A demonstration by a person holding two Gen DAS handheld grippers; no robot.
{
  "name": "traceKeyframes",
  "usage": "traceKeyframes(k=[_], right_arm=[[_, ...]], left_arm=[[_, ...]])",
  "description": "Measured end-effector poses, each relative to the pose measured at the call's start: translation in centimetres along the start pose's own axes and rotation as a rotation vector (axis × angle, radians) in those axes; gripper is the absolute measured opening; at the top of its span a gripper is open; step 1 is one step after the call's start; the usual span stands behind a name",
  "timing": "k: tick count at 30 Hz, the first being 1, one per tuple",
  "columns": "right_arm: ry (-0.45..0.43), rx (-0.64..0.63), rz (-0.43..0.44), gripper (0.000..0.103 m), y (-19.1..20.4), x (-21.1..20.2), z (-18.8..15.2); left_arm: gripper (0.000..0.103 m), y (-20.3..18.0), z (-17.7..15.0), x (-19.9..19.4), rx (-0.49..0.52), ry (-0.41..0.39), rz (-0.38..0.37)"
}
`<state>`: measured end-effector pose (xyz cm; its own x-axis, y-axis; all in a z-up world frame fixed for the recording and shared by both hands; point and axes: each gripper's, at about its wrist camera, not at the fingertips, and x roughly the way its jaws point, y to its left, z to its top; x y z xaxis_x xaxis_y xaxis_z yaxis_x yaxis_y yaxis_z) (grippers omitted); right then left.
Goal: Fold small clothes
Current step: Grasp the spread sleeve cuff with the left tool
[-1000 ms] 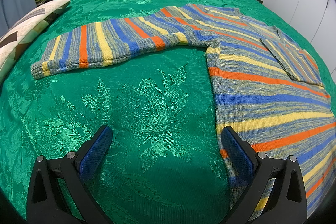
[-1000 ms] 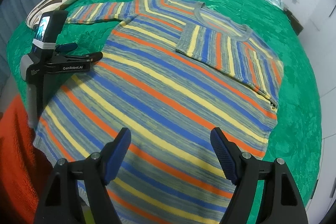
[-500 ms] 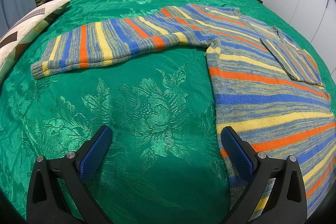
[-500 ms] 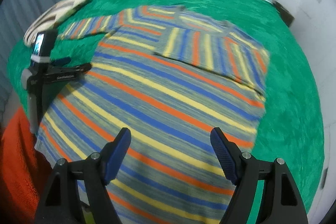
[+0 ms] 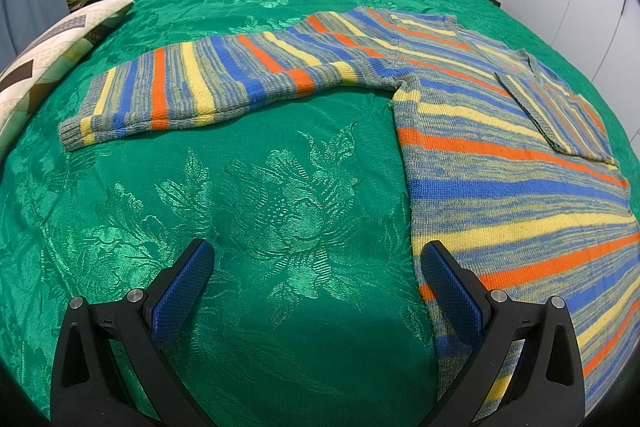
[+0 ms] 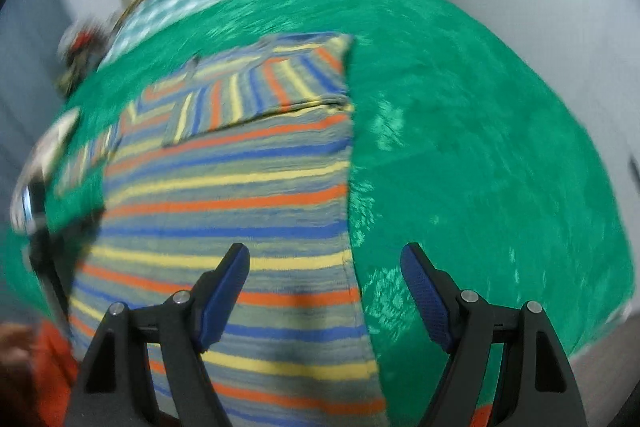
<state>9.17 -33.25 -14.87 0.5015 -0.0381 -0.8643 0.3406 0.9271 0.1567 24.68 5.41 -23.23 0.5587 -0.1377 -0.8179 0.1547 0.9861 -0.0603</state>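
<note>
My left gripper (image 5: 316,279) hangs open over the bedspread (image 5: 240,211), the sweater (image 5: 500,163) at right, its sleeve (image 5: 208,87) stretched to upper left. That sleeve probably folds in next. My right gripper (image 6: 326,279), open too, straddles the sweater's right edge; only its blurred view shows that side.

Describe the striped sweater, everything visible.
The sweater is a knit with orange, yellow and blue stripes on a grey-blue ground. It lies flat on the green bedspread. One sleeve stretches out sideways, ribbed cuff at its end. The other sleeve is folded across the chest. The neckline faces the checked sheet at the head of the bed. Nothing grips it: the left gripper and right gripper are both open, each straddling a side edge.
</note>
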Motion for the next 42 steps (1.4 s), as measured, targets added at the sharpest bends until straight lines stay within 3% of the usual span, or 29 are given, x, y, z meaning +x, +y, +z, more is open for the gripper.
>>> traceKeyframes(k=[4,11,13,15,17,20,22,24,26,27,28,29,30,31,33,36,38,42], right_arm=[[0.0,0.098,0.004,0.078,-1.2,-0.6,-1.7],[0.06,0.113,-0.034,0.078,-2.1,0.4,-5.8],[0.058,0.106,-0.042,0.078,-1.9,0.7,-6.1],[0.055,0.098,-0.027,0.078,-1.6,0.7,-6.0],[0.047,0.094,-0.014,0.078,-1.4,0.5,-5.7],[0.011,0.067,-0.029,0.078,-1.0,-0.2,-5.6],[0.019,0.054,-0.038,0.078,-0.9,-0.1,-5.8],[0.044,0.051,-0.031,0.078,-0.8,0.5,-5.9],[0.054,0.047,-0.028,0.078,-0.5,0.9,-5.9],[0.049,0.039,-0.028,0.078,-0.3,0.9,-5.8],[0.044,0.031,-0.028,0.078,-0.1,0.8,-5.8],[0.04,0.023,-0.029,0.078,0.1,0.7,-5.8],[0.039,0.021,-0.031,0.078,0.1,0.7,-5.8],[0.039,0.023,-0.031,0.078,0.1,0.7,-5.9],[0.043,0.035,-0.033,0.078,-0.1,0.8,-6.3],[0.044,0.046,-0.03,0.078,-0.4,1.0,-6.5],[0.033,0.048,-0.026,0.078,-0.5,1.0,-6.4],[0.025,0.054,-0.011,0.078,-0.7,1.3,-6.3]], left_arm=[[0.103,-0.1,-0.1,0.0,0.0,-0.008,0.005],[0.103,-0.3,-0.1,0.1,-0.005,-0.012,0.008],[0.103,-0.2,0.2,0.0,-0.013,0.029,-0.005],[0.101,0.3,1.1,-0.4,-0.006,0.118,-0.041],[0.101,2.4,2.4,-2.4,-0.088,0.135,-0.1],[0.102,8.7,5.5,-6.0,-0.325,-0.044,-0.182],[0.102,13.2,7.4,-6.1,-0.495,-0.097,-0.184],[0.101,17.3,8.7,-3.4,-0.641,-0.02,-0.152],[0.095,19.7,8.6,1.3,-0.737,0.165,-0.162],[0.09,20.0,8.3,2.5,-0.747,0.208,-0.148],[0.081,19.9,8.4,2.9,-0.724,0.209,-0.103],[0.066,19.2,9.2,2.7,-0.672,0.184,-0.064],[0.02,18.5,9.9,2.6,-0.63,0.17,-0.061],[0.004,17.5,11.1,2.6,-0.58,0.169,-0.107],[0.003,15.8,13.2,1.8,-0.527,0.149,-0.126],[0.003,9.5,17.9,-1.8,-0.365,0.037,-0.182],[0.003,2.3,20.8,-4.5,-0.218,-0.026,-0.263],[0.005,-11.5,22.7,-7.4,0.006,-0.069,-0.411]])
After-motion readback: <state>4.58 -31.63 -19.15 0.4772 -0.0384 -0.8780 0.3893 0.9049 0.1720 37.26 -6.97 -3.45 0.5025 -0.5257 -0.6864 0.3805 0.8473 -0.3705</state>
